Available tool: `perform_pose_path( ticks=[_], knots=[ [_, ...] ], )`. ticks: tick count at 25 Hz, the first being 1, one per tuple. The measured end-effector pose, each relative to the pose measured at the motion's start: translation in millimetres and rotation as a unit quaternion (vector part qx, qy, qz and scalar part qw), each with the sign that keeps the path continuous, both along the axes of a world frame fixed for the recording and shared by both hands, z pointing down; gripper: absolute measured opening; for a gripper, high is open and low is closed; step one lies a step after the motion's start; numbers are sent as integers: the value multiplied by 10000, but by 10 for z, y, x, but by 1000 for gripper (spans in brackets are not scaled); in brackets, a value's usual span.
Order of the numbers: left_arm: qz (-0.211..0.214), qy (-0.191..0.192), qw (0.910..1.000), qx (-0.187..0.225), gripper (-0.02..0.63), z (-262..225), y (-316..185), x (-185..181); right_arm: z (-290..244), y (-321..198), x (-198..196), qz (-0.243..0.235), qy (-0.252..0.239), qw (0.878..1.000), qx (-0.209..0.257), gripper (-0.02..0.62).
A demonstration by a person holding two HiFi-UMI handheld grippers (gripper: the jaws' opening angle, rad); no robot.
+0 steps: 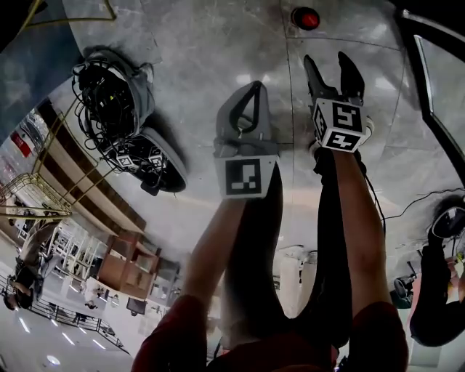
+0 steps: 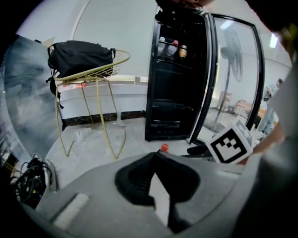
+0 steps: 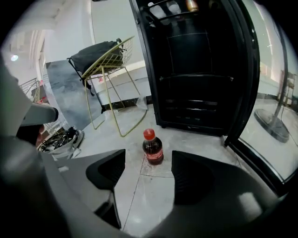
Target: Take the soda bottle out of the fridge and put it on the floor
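The soda bottle (image 3: 152, 148), dark cola with a red cap and red label, stands upright on the grey marble floor in front of the open black fridge (image 3: 195, 69). My right gripper (image 3: 146, 174) is open, and the bottle stands free a little beyond its jaws, apart from both. From the head view only the bottle's red cap (image 1: 306, 18) shows, ahead of the right gripper (image 1: 334, 69). My left gripper (image 1: 253, 89) is shut on nothing and hangs beside the right one. In the left gripper view the cap (image 2: 164, 148) peeks just over the left gripper (image 2: 156, 157).
The fridge's glass door (image 3: 263, 93) stands open at the right. A gold wire chair (image 2: 100, 74) carries a black backpack (image 2: 79, 56) to the left. A bundle of cables (image 1: 112, 105) lies on the floor at the left. A standing fan (image 2: 233, 51) shows behind the door.
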State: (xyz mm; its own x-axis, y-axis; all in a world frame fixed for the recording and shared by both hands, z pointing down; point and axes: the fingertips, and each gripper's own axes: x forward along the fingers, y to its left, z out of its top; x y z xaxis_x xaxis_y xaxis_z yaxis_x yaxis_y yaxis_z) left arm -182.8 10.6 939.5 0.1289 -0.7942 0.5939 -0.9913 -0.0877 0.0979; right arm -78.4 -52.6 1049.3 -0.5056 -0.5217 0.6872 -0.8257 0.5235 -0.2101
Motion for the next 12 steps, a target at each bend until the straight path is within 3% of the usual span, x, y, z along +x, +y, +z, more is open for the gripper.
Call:
perform_pose_path(
  ticks=[12],
  knots=[
    [206, 16, 9985, 515, 0, -1758, -8, 55, -2067, 128, 302, 333, -263, 9982, 430, 296]
  ],
)
